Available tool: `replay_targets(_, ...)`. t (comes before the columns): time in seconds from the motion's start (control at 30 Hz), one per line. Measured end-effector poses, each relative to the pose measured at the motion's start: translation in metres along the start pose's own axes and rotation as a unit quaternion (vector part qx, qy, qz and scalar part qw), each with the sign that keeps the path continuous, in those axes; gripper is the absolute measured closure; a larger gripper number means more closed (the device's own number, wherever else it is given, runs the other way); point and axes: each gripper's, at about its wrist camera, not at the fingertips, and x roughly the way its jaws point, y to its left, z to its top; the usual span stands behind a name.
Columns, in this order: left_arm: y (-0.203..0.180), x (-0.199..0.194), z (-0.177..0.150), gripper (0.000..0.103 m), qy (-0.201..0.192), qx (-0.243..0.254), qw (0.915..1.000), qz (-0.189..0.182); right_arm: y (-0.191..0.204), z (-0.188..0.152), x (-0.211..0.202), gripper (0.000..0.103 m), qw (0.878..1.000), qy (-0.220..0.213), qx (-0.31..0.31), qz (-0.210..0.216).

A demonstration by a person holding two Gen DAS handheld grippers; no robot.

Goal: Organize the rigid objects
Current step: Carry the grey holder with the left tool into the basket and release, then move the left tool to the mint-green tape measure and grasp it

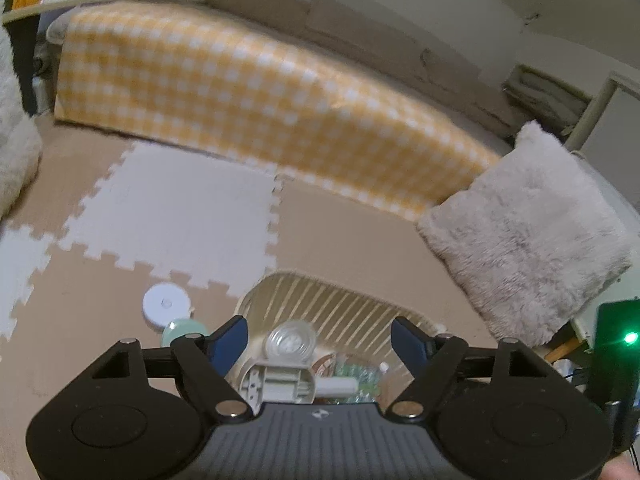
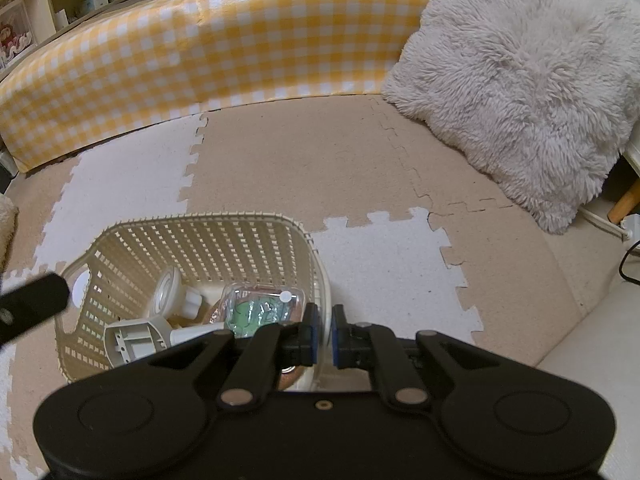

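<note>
A cream lattice basket [image 2: 208,240] stands on the foam floor mat. Inside lie a white plastic device with a clear round funnel [image 2: 166,292], a clear pack with green contents [image 2: 260,308] and something brown beneath. My right gripper [image 2: 325,312] is shut on the basket's right rim. My left gripper [image 1: 318,332] hangs open over the basket [image 1: 332,300], just above the white device [image 1: 280,384], with nothing between its blue pads. On the mat left of the basket lie a white round disc [image 1: 166,305] and a pale green round lid [image 1: 184,330].
A yellow checked padded barrier [image 1: 260,92] runs along the back of the mat. A fluffy grey cushion [image 2: 516,80] leans at the right. Shelves stand beyond the barrier at the upper left. Puzzle-edged beige and white mat tiles [image 2: 312,152] lie in front of the basket.
</note>
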Motion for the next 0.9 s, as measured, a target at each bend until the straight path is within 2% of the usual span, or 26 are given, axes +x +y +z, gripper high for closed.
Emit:
replay_targets(0.2,-0.005,-0.011,0.017,0.013,-0.033,0.033,0.9988,-0.014,0.000,0.000,0.000,0.096,1.000,0.000,0.000,0.000)
replay_targets(0.3,-0.003,-0.014,0.026,0.013,-0.047,0.054,0.9973,-0.017,0.000,0.000,0.000,0.096,1.000,0.000,0.000,0.000)
replay_targets(0.47,0.009,-0.006,0.041,0.011,-0.035,0.090,0.9952,-0.013,0.000,0.000,0.000,0.096,1.000,0.000,0.000,0.000)
replay_targets(0.6,0.025,-0.001,0.051,0.005,-0.035,0.106,0.9938,0.002,0.000,0.000,0.000,0.096,1.000,0.000,0.000,0.000)
replay_targets(0.73,0.047,0.006,0.057,0.000,-0.033,0.107,0.9937,0.005,0.000,0.000,0.000,0.096,1.000,0.000,0.001,0.000)
replay_targets(0.9,0.069,0.024,0.052,0.000,-0.019,0.115,0.9926,0.035,0.000,0.000,0.000,0.096,1.000,0.000,0.000,0.000)
